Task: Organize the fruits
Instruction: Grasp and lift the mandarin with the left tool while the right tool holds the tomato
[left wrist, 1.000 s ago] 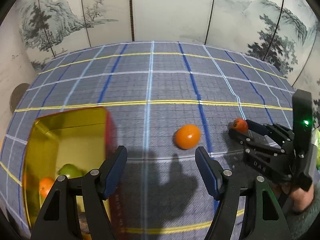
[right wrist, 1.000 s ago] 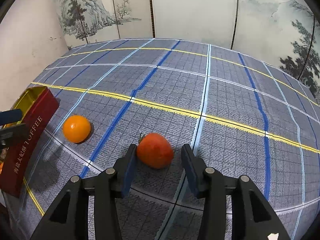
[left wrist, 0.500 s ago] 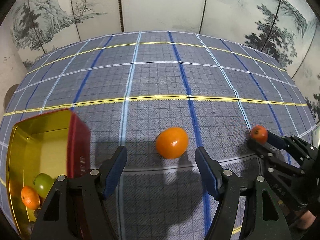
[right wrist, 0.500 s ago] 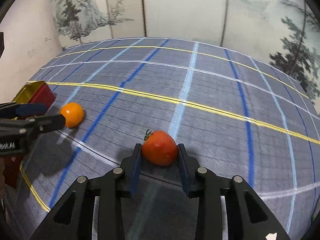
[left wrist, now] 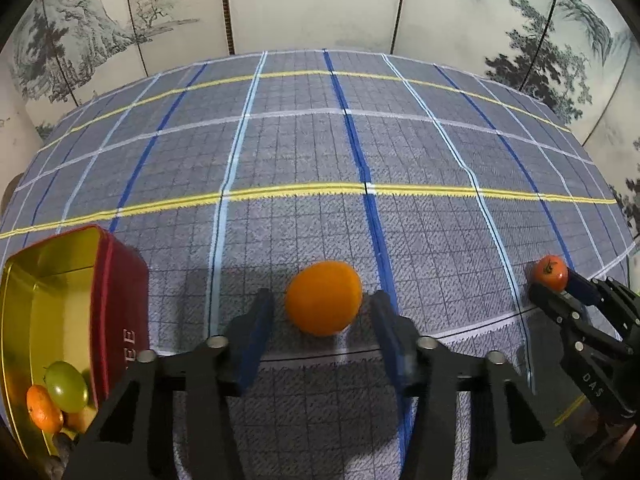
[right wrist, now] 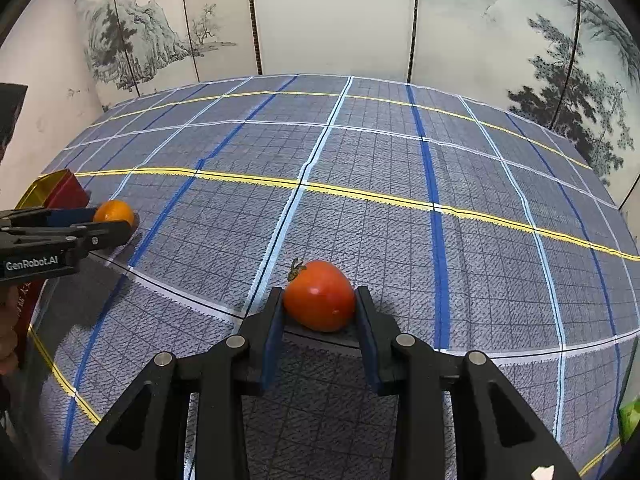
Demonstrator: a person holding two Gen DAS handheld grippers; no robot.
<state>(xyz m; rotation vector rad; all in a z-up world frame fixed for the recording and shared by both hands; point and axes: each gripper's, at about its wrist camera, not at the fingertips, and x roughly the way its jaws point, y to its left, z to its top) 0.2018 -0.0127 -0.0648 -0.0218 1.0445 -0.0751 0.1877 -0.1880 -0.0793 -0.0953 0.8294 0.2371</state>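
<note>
An orange [left wrist: 323,298] lies on the checked cloth between the open fingers of my left gripper [left wrist: 322,312]; small gaps show on both sides. It also shows in the right wrist view [right wrist: 113,213]. My right gripper [right wrist: 319,300] is shut on a red tomato [right wrist: 319,295] with a green stem, both pads touching it; the tomato also shows in the left wrist view [left wrist: 552,271]. A red tin with a gold inside [left wrist: 116,292] stands at the left and holds a green fruit [left wrist: 66,385] and a small orange fruit [left wrist: 43,408].
The table is covered with a blue-grey checked cloth [left wrist: 360,152] with yellow, white and blue lines. A painted folding screen [left wrist: 320,4] stands behind the table. A green object [right wrist: 630,416] shows at the right edge of the right wrist view.
My left gripper moved right and forward until the orange sits between its fingers, which narrowed. My right gripper closed on the tomato. The tin slid toward the left of the view.
</note>
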